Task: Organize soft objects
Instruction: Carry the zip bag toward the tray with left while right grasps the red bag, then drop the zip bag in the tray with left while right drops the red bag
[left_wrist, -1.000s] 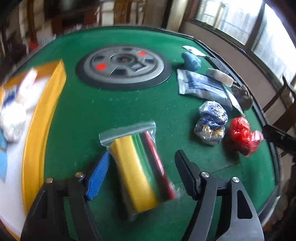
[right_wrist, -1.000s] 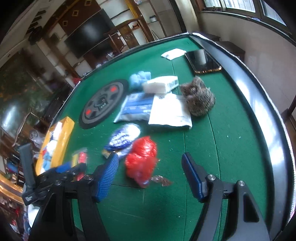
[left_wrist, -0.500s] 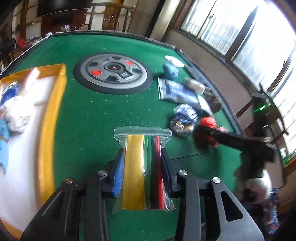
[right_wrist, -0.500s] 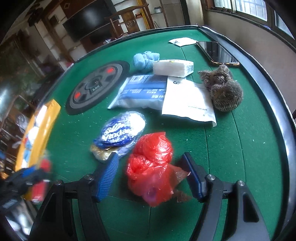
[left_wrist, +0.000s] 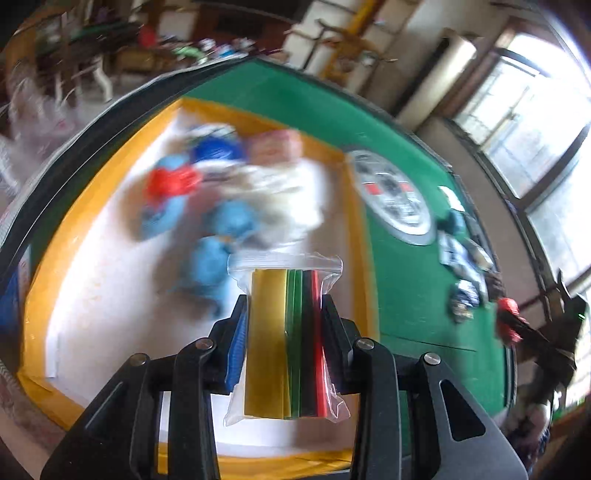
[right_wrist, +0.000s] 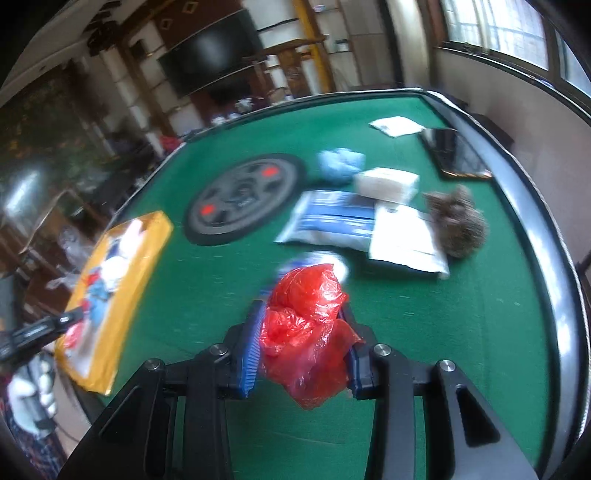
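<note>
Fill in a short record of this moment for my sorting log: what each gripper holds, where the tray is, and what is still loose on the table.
left gripper: shut on the clear zip bag of yellow, green, black and red sheets, held over the tray
right gripper: jaws just closed on the red plastic bag
tray: yellow rim, white floor, already holding blurred blue, red and white soft items
loose on green table: blue-white packet, white pouch, tissue pack, light blue cloth, brown furry item
</note>
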